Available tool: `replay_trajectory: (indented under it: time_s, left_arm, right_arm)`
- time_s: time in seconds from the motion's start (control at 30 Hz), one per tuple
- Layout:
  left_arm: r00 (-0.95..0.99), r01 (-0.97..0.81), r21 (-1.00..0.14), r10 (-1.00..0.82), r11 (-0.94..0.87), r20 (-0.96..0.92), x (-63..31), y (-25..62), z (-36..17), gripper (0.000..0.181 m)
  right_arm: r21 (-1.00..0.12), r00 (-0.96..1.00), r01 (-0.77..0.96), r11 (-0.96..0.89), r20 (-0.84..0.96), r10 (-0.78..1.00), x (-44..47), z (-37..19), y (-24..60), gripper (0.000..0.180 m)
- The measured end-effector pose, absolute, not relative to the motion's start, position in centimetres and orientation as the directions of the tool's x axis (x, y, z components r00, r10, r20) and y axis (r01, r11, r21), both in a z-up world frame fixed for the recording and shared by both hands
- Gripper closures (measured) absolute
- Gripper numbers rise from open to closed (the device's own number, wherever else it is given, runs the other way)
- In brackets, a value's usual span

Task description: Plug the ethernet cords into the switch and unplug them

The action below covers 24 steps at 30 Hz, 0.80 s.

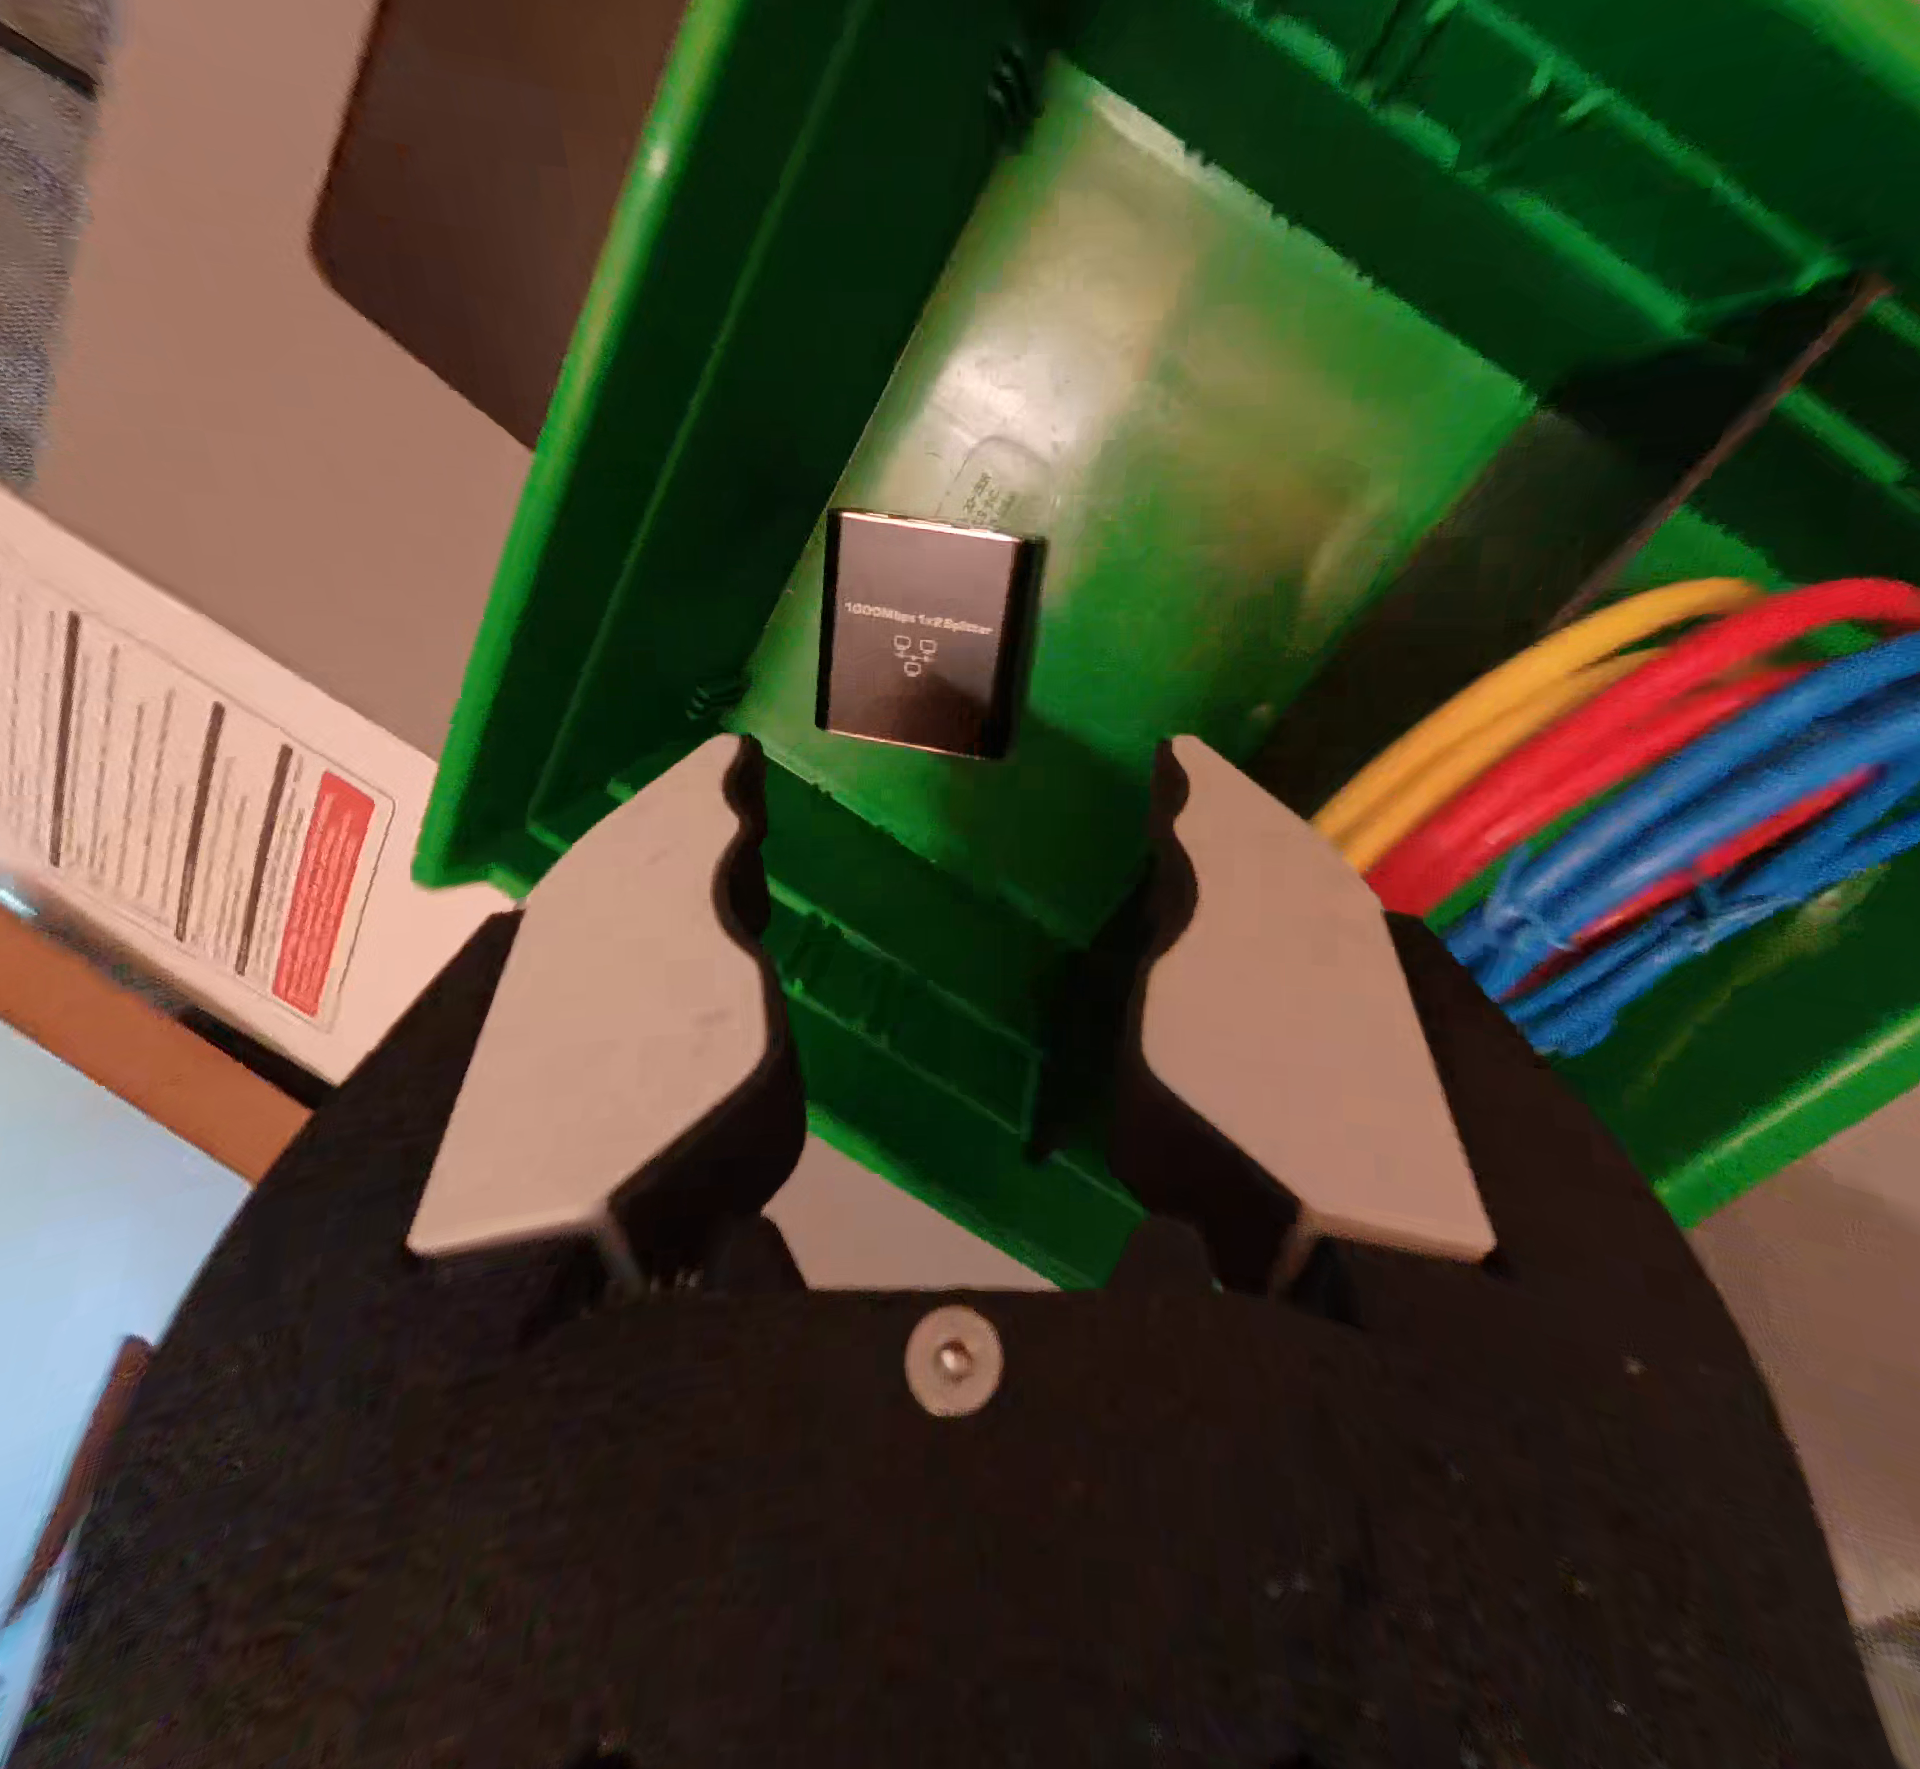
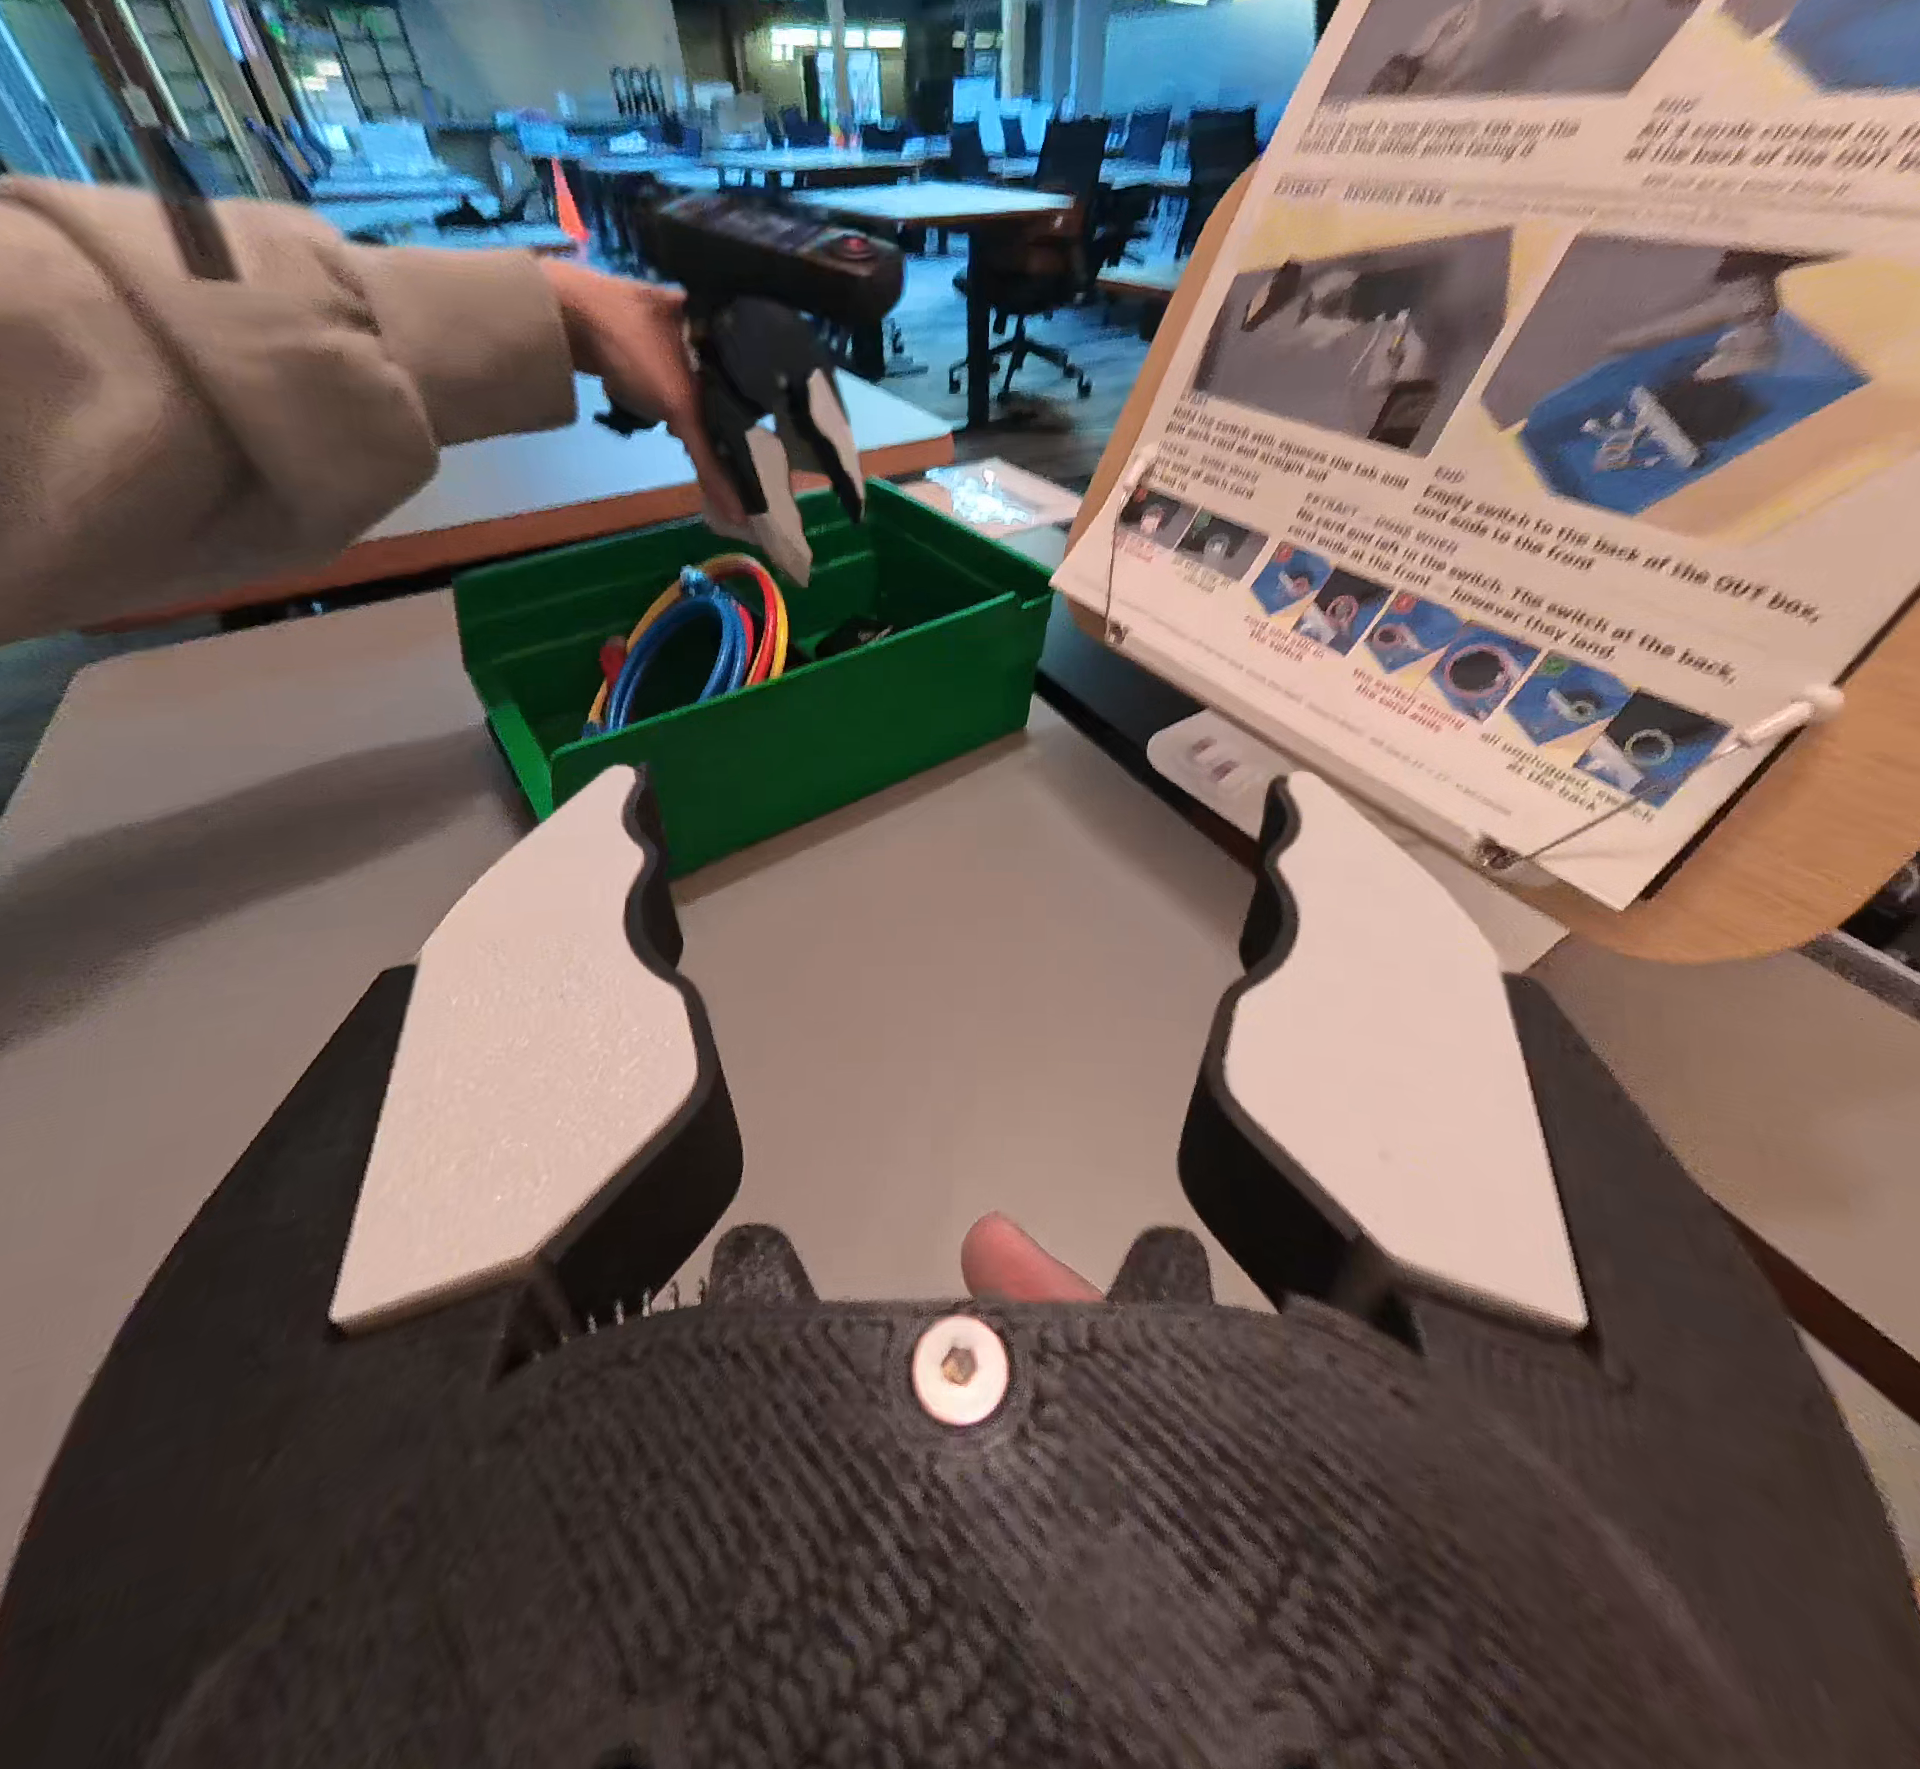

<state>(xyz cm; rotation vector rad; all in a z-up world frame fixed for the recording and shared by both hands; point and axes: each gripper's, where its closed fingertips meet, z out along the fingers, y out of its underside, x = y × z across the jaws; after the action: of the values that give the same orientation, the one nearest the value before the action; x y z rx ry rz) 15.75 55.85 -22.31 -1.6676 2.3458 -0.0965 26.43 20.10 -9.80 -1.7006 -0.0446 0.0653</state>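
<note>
**Both claws open over the grey table**

The left claw (image 1: 956, 763) hangs open and empty above the green bin (image 1: 665, 493), where the small black switch (image 1: 928, 633) lies beside coiled cords (image 1: 1662, 784). The right claw (image 2: 956, 815) gapes empty over the bare grey table (image 2: 935, 992), near an instruction sheet (image 2: 1507, 431). Behind lies a dim room of desks and chairs (image 2: 1039, 265).

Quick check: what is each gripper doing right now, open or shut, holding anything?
Left gripper: open, empty, above the switch in the green bin.
Right gripper: open, empty, over the table.
</note>
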Motion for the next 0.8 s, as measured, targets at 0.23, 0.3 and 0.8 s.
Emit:
replay_trajectory:
  time_s: [0.23, 0.3, 0.8]
  left_arm:
    - [-0.442, -0.896, 0.101, -0.892, 0.433, -0.096, 15.9, 56.7, -28.0, 0.114]
    - [-0.461, -0.883, 0.154, -0.88, 0.443, -0.115, 15.9, 57.4, -29.2, 0.114]
    - [-0.453, -0.878, -0.019, -0.844, 0.478, -0.287, 17.5, 57.2, -25.4, 0.123]
  right_arm:
    - [-0.989, 0.998, -0.037, -0.14, -0.042, 0.038, 28.0, -11.1, 19.0, 0.075]
    - [-0.99, 0.998, -0.062, -0.129, -0.066, 0.026, 28.7, -11.2, 18.6, 0.078]
    - [-0.977, 0.997, 0.029, -0.21, 0.015, 0.07, 27.5, -12.5, 19.2, 0.085]
